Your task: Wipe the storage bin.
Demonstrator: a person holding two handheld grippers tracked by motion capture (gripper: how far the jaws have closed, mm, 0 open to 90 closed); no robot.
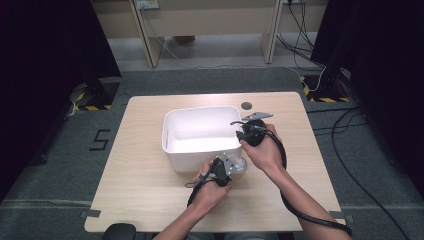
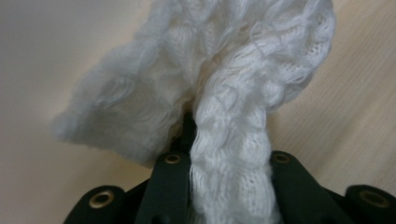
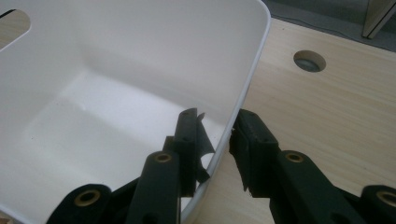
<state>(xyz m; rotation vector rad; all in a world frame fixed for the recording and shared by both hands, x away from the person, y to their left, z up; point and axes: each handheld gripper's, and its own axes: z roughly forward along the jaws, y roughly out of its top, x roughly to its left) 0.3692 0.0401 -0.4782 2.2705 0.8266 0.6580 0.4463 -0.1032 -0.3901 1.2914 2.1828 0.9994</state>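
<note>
Forearms come in from the bottom edge of the high view, each hand carrying a gripper over the light wooden table (image 1: 140, 190). Nearest, the left gripper (image 1: 235, 164) sits just in front of the white tub's near wall, its jaws pinched on a white knitted cloth (image 2: 224, 93); the left gripper view shows the cloth bunched between the two black jaws and fanning out beyond them above the tabletop. In the high view the cloth shows as a pale lump at the gripper's tip, just beside the tub. A little farther on, the right gripper (image 3: 219, 135) straddles the right wall of the white tub (image 1: 200, 131), one jaw inside and one outside; whether the pads press the rim I cannot tell. Beyond the tub, a round cable hole (image 1: 246, 105) is set in the table's far edge.
</note>
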